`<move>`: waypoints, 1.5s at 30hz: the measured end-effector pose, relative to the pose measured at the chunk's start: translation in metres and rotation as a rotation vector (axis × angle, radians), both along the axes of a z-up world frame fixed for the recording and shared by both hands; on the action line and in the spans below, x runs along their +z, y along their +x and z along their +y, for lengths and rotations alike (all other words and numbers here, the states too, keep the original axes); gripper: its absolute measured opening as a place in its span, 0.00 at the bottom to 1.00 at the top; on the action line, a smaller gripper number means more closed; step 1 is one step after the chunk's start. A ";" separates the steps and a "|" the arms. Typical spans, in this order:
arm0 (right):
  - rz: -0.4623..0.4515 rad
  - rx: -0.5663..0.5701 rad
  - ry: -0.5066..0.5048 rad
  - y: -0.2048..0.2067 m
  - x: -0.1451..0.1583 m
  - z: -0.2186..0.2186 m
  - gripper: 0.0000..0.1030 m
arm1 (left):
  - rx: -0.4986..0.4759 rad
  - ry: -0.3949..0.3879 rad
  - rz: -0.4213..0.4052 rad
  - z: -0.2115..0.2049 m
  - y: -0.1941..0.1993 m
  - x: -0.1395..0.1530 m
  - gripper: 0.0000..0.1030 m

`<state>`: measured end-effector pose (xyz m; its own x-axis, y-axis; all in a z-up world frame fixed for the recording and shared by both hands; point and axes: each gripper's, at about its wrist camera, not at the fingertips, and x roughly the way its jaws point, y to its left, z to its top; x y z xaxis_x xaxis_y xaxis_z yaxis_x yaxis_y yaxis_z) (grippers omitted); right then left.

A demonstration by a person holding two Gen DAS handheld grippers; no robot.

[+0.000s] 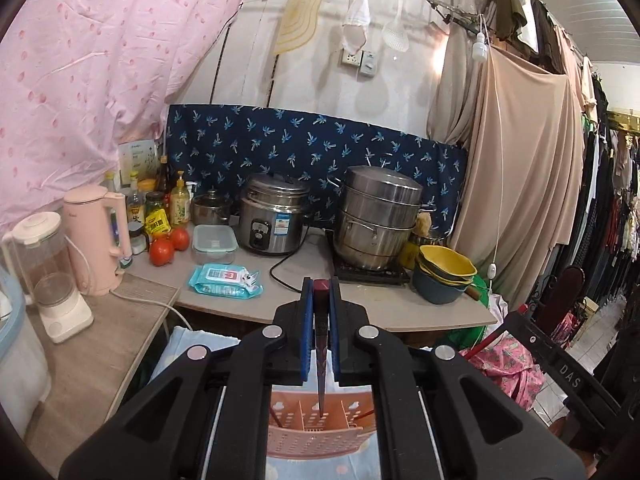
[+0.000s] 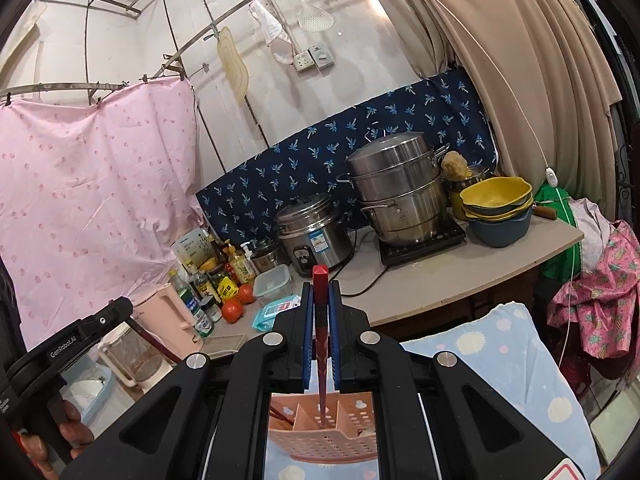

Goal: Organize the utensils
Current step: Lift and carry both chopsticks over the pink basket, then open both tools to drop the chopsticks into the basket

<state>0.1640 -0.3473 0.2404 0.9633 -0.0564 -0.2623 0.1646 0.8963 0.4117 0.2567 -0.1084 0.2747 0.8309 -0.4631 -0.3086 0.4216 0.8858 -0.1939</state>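
Left tool points slightly down, clamped on a dark red chopstick; tip hangs over pink utensil basket, middle compartment. Right tool same pose, clamped on a red chopstick above that basket. Worktop beyond.

Two chopsticks here. In the left wrist view a dark maroon chopstick runs up the middle of the frame, blunt end on top, tip pointing down into the middle slot of the pink perforated utensil holder at bottom centre. Right wrist view, same deal: a brighter red chopstick, tip over the holder's middle compartment, more chopsticks leaning in its left slot.
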 end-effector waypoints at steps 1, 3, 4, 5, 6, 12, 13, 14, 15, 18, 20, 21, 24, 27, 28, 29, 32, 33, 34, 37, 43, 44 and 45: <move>-0.004 0.004 0.003 0.006 -0.002 0.000 0.07 | -0.002 0.005 0.010 -0.004 0.007 -0.004 0.07; 0.002 0.012 0.001 0.020 -0.008 0.002 0.07 | 0.001 0.010 0.030 -0.008 0.017 -0.012 0.07; 0.013 0.014 0.000 0.025 -0.012 0.002 0.07 | 0.000 0.016 0.043 -0.010 0.022 -0.018 0.07; 0.029 0.019 0.000 0.032 -0.018 0.003 0.07 | -0.001 0.019 0.054 -0.011 0.025 -0.025 0.07; 0.040 0.024 0.002 0.035 -0.024 0.004 0.07 | 0.001 0.025 0.064 -0.012 0.029 -0.031 0.07; 0.130 0.045 0.013 0.057 -0.062 0.006 0.07 | 0.018 0.051 0.131 -0.011 0.048 -0.064 0.07; 0.142 0.047 0.019 0.059 -0.068 0.006 0.07 | 0.017 0.052 0.143 -0.010 0.051 -0.069 0.07; 0.153 0.047 0.024 0.062 -0.073 0.006 0.07 | 0.018 0.054 0.151 -0.011 0.053 -0.072 0.07; 0.163 0.049 0.029 0.064 -0.077 0.005 0.07 | 0.020 0.055 0.158 -0.011 0.054 -0.076 0.07; 0.191 0.061 0.045 0.069 -0.090 0.005 0.07 | 0.023 0.061 0.180 -0.011 0.058 -0.086 0.07; 0.207 0.068 0.043 0.072 -0.096 0.007 0.07 | 0.028 0.068 0.185 -0.011 0.057 -0.092 0.08; 0.216 0.070 0.041 0.073 -0.099 0.008 0.08 | 0.035 0.075 0.186 -0.011 0.057 -0.095 0.09; 0.226 0.053 0.045 0.072 -0.103 0.009 0.16 | 0.060 0.096 0.196 -0.011 0.057 -0.102 0.15; 0.219 0.035 0.052 0.067 -0.104 0.006 0.30 | 0.082 0.094 0.193 -0.006 0.054 -0.103 0.35; 0.217 0.032 0.052 0.065 -0.103 0.006 0.30 | 0.087 0.094 0.190 -0.003 0.052 -0.103 0.36; 0.215 0.029 0.050 0.062 -0.103 0.006 0.30 | 0.091 0.095 0.187 -0.002 0.051 -0.102 0.38; 0.210 0.028 0.045 0.055 -0.100 0.006 0.30 | 0.099 0.097 0.186 0.003 0.047 -0.101 0.38; 0.208 0.027 0.043 0.052 -0.100 0.007 0.30 | 0.099 0.096 0.188 0.005 0.044 -0.101 0.38; 0.206 0.027 0.038 0.047 -0.099 0.008 0.30 | 0.098 0.095 0.190 0.007 0.042 -0.101 0.38; 0.215 0.028 0.022 0.035 -0.100 0.012 0.30 | 0.100 0.093 0.195 0.014 0.032 -0.103 0.38; 0.257 0.039 0.018 0.003 -0.115 0.021 0.30 | 0.099 0.111 0.233 0.026 0.007 -0.120 0.38; 0.265 0.040 0.018 -0.002 -0.118 0.022 0.30 | 0.099 0.115 0.238 0.028 0.003 -0.124 0.38; 0.278 0.041 0.015 -0.009 -0.123 0.024 0.30 | 0.098 0.123 0.244 0.030 -0.002 -0.128 0.38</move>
<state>0.1551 -0.3231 0.1174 0.8557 -0.0125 -0.5174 0.2364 0.8988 0.3692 0.2547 -0.0784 0.1466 0.7639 -0.3309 -0.5540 0.2869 0.9432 -0.1677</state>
